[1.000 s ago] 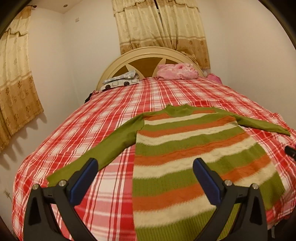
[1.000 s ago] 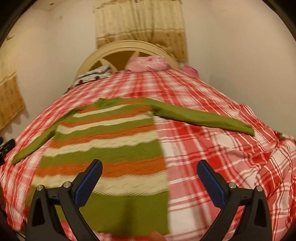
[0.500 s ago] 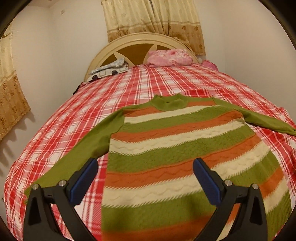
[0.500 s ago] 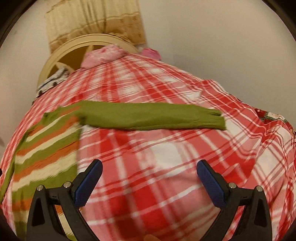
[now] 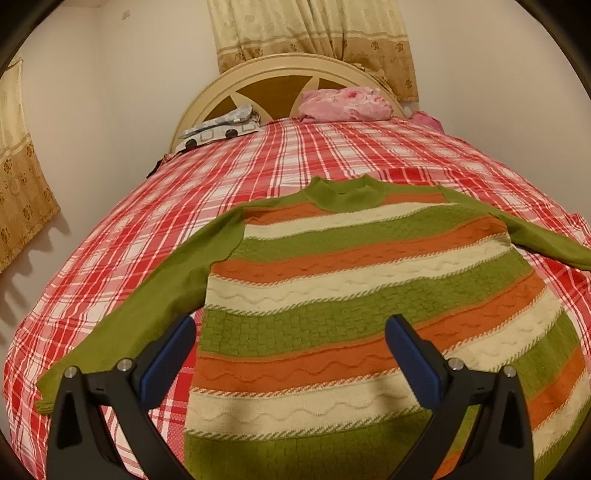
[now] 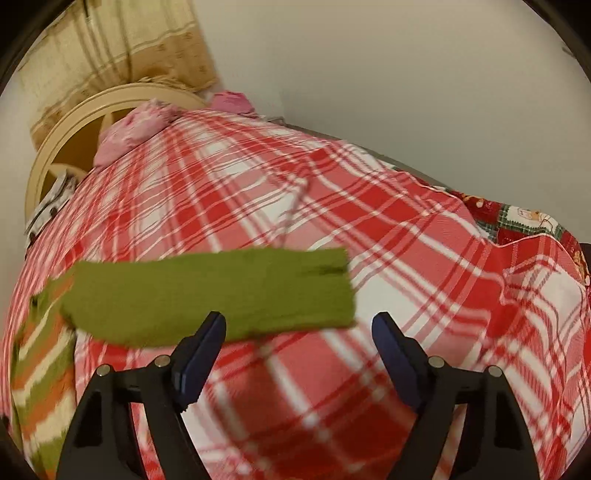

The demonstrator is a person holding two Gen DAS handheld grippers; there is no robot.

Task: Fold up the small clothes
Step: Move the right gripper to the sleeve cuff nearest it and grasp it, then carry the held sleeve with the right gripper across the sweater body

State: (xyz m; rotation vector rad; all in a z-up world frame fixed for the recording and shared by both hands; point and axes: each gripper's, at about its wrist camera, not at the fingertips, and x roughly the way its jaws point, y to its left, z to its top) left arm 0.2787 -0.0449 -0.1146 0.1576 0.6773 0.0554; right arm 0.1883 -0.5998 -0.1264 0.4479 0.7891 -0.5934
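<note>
One striped sweater (image 5: 362,291) flat, red plaid bedspread (image 5: 207,192), cream headboard (image 5: 284,70), beige curtains (image 5: 314,29)

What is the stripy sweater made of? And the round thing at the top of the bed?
The striped sweater looks like soft knitted yarn, maybe wool or acrylic: wavy cable ridges and a fuzzy matte surface show. The headboard looks like cream-painted wood with brown panels; its smooth, slightly shiny rim suggests paint, though it might be plastic.
</note>
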